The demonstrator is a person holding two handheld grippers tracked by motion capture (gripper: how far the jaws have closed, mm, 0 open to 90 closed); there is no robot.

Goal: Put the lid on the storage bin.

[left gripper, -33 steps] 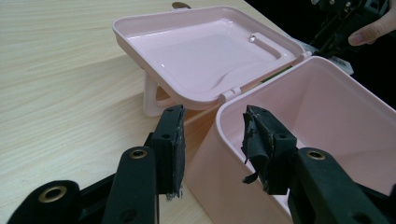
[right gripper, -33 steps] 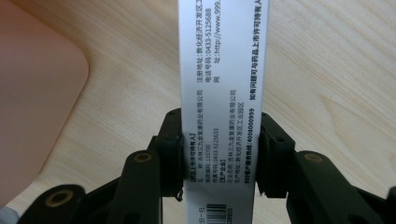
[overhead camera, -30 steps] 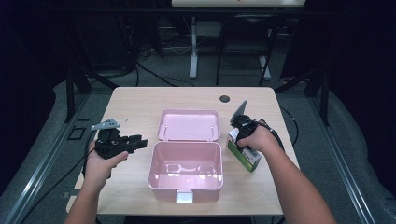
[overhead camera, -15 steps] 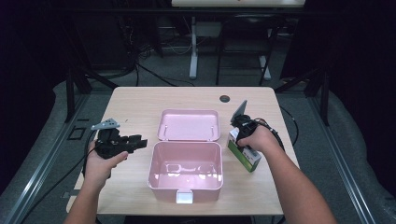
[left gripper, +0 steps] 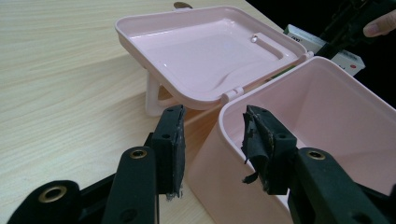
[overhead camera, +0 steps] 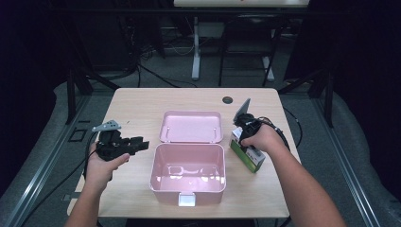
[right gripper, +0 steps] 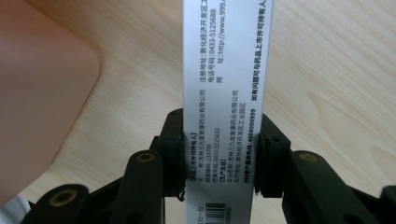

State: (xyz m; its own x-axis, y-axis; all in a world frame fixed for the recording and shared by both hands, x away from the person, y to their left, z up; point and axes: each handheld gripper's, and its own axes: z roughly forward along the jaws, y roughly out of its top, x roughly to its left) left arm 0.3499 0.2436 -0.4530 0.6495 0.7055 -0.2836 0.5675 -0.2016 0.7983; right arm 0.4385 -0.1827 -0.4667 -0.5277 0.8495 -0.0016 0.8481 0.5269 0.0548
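An open pink plastic box (overhead camera: 154, 171) stands at the table's front middle, its lid (overhead camera: 190, 126) laid back flat behind it and its inside bare. My left gripper (overhead camera: 141, 144) hovers open just left of the box; in the left gripper view its jaws (left gripper: 212, 140) frame the box's near corner (left gripper: 219, 186) and the lid (left gripper: 205, 51). A green and white medicine carton (overhead camera: 251, 157) lies on the table right of the box. My right gripper (overhead camera: 242, 134) is shut on that carton, its pads (right gripper: 170, 142) pressing both long sides of the printed white face (right gripper: 224, 70).
The wooden table (overhead camera: 137, 111) has a round cable hole (overhead camera: 227, 100) near its back edge. The carton lies close to the table's right edge. Cables and a white stand leg (overhead camera: 196, 47) are on the floor behind.
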